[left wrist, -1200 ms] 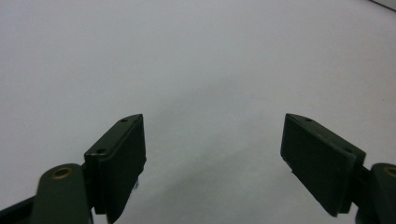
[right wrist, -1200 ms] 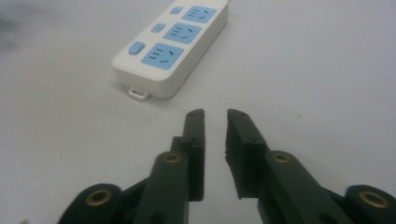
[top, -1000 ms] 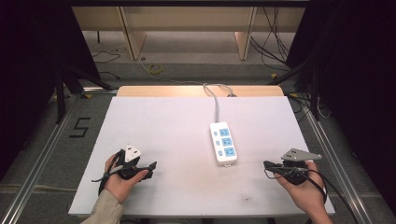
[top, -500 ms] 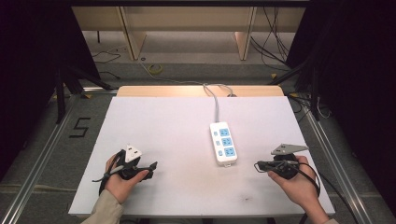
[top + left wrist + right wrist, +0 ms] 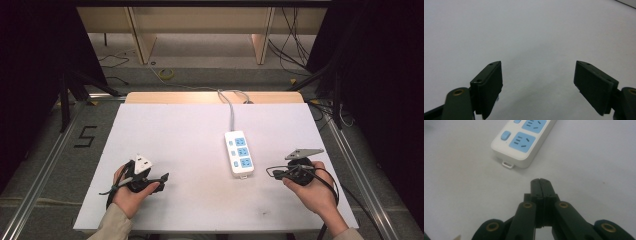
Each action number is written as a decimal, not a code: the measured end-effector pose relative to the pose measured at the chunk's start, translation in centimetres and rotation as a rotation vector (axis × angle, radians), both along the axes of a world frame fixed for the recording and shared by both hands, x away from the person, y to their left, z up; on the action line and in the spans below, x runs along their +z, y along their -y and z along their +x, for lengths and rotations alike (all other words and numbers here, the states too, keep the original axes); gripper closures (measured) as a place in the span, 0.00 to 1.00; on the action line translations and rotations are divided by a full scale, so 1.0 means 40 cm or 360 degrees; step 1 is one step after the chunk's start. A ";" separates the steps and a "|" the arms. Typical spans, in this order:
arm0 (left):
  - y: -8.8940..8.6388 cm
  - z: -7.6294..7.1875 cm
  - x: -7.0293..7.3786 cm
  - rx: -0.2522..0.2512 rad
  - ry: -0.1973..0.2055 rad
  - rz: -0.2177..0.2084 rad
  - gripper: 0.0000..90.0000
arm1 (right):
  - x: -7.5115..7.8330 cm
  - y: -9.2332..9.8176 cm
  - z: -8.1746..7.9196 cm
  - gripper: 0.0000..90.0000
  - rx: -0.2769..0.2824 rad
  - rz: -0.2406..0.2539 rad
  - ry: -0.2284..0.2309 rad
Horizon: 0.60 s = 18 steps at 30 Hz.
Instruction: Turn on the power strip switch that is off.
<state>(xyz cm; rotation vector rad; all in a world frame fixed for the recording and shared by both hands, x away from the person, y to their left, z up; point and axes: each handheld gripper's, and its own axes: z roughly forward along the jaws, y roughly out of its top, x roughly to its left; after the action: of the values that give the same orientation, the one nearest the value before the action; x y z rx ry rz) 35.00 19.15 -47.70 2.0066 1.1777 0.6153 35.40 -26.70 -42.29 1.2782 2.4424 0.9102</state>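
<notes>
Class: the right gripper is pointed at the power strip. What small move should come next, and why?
Probably open the right gripper: its jaws are pressed together and empty, just short of the power strip's near end, so it cannot grasp anything yet. The left gripper is already open over bare table.

My table (image 5: 190,130): power strip (image 5: 238,154) lying right of centre.
My left gripper (image 5: 159,178) sits near-left, my right gripper (image 5: 271,172) near-right, just beside the strip's near end; its cord (image 5: 231,107) runs off the far edge.
</notes>
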 end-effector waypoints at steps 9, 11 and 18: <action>-0.001 0.000 0.001 0.0003 -0.0002 0.0003 0.25 | 0.009 -0.011 0.017 1.00 -0.0010 -0.0012 -0.0025; 0.000 0.000 0.000 0.0001 -0.0004 0.0003 0.25 | 0.011 -0.012 0.021 1.00 -0.0006 -0.0018 -0.0011; -0.001 0.000 0.001 0.0006 -0.0007 0.0005 0.26 | 0.018 -0.018 0.033 1.00 -0.0012 -0.0018 -0.0028</action>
<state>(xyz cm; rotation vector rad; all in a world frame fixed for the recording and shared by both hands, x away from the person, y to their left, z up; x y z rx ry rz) 34.98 19.18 -47.65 2.0099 1.1838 0.6155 36.73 -25.97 -41.59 1.2962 2.4510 0.8859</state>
